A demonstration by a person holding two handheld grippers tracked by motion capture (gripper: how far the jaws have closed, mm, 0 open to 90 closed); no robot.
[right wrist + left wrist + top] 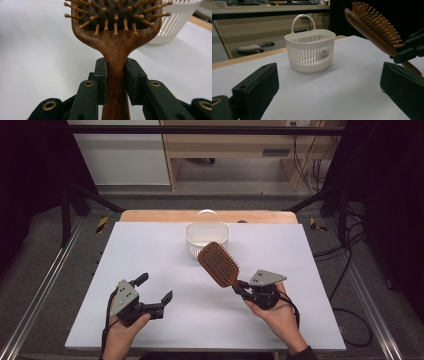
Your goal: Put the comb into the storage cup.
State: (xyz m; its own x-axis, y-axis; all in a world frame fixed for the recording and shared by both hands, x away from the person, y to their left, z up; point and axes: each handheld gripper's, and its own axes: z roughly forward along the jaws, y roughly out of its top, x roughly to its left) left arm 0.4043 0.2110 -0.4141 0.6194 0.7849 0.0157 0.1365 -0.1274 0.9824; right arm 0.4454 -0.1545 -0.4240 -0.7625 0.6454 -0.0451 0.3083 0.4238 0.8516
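- a white table [150, 250] with a pale wooden far edge stands inside a dark metal frame, grey floor and light cabinets behind it.
- a white slotted basket [206, 238] with a loop handle stands upright near the table's far edge, about midway across; in the left gripper view the basket [310, 51] carries a small label on its wall.
- the right gripper [243, 288], held in the person's right hand [277, 315], pinches the handle of a wooden hairbrush [219, 264] between its two black jaws; the right gripper view shows the jaws pressed flat against both sides of the brown handle [116, 75].
- the hairbrush is lifted clear of the table, its paddle head angled up and toward the basket, bristles facing upward, its tip just in front of the basket's near wall.
- the left gripper [156, 287], in the person's left hand [122, 332], hovers low over the near left part of the table with its jaws spread wide and nothing between them, well apart from the brush.
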